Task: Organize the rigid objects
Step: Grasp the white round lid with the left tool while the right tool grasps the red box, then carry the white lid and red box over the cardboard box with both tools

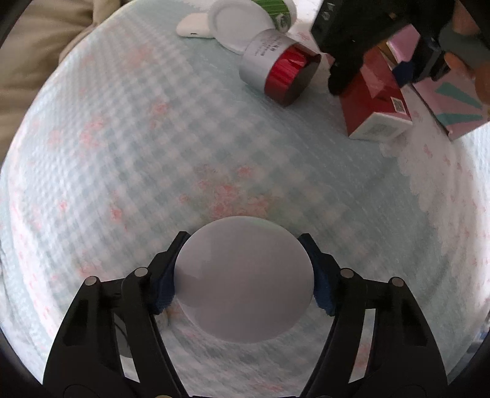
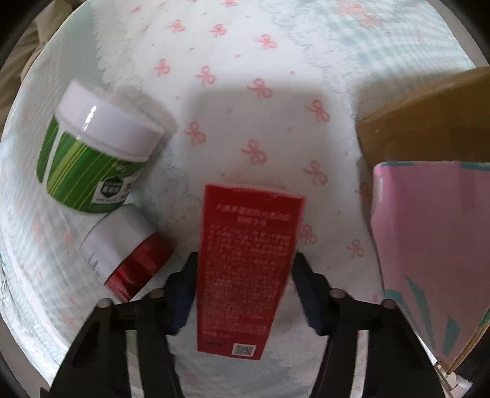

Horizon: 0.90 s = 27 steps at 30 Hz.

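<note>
My left gripper (image 1: 244, 263) is shut on a round white lid-like object (image 1: 244, 280) and holds it above the checked cloth. My right gripper (image 2: 245, 278) straddles a red box (image 2: 245, 272) that lies on the cloth; its jaws stand a little apart from the box sides, so it looks open. In the left wrist view the right gripper (image 1: 337, 85) sits over the red box (image 1: 372, 101) at the top right. A silver and red jar (image 1: 277, 69) lies on its side, also seen in the right wrist view (image 2: 128, 254).
A green striped tub with a white lid (image 2: 95, 153) lies beside the silver jar. A pink box (image 2: 428, 245) and a brown cardboard box (image 2: 428, 122) stand to the right. A white case (image 1: 196, 26) lies at the far edge.
</note>
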{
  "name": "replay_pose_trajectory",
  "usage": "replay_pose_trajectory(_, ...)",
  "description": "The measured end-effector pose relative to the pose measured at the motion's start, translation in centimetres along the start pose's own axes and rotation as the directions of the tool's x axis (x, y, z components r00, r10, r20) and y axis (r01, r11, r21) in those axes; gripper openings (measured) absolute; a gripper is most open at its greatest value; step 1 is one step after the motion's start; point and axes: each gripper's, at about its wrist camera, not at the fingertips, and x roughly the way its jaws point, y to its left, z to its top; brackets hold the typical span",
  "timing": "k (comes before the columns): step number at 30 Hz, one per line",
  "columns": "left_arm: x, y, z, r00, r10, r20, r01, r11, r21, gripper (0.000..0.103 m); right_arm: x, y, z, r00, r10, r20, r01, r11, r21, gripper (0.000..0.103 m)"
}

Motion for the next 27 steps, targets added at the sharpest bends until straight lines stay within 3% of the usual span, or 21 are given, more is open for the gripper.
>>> replay_pose_trajectory(3,0.0,0.4,0.2,1.0,-0.001,-0.002,0.001,1.0,0.008,0.069,0.0,-0.4,0.4,1.0,0.009,0.002,-0.009,1.0,0.013,0.039)
replay_pose_trajectory(9,-0.6,1.7,0.3,1.0,-0.022,-0.007,0.022,0.999,-0.032,0.068,-0.5,-0.4,0.4,1.0,0.011,0.009,-0.011,1.0,0.008,0.039)
replay_pose_trajectory(15,-2.0,5.1,-0.1,0.999,-0.052,0.012,0.053,0.993,-0.11,0.068,-2.3,-1.2,-1.9,0.998,0.045,0.039,-0.045,0.999,0.001,0.039)
replay_pose_trajectory(25,-9.1,10.1,-1.4,0.986,-0.106,0.128,0.138,0.951,-0.277,0.068,-8.1,-2.5,-6.8,0.98,0.135,0.146,-0.124,0.989,-0.084,0.039)
replay_pose_trajectory(27,-11.6,9.4,-1.4,0.983,-0.107,0.152,0.149,0.944,-0.296,0.068,-9.5,-2.5,-7.8,0.975,0.149,0.166,-0.132,0.985,-0.11,0.039)
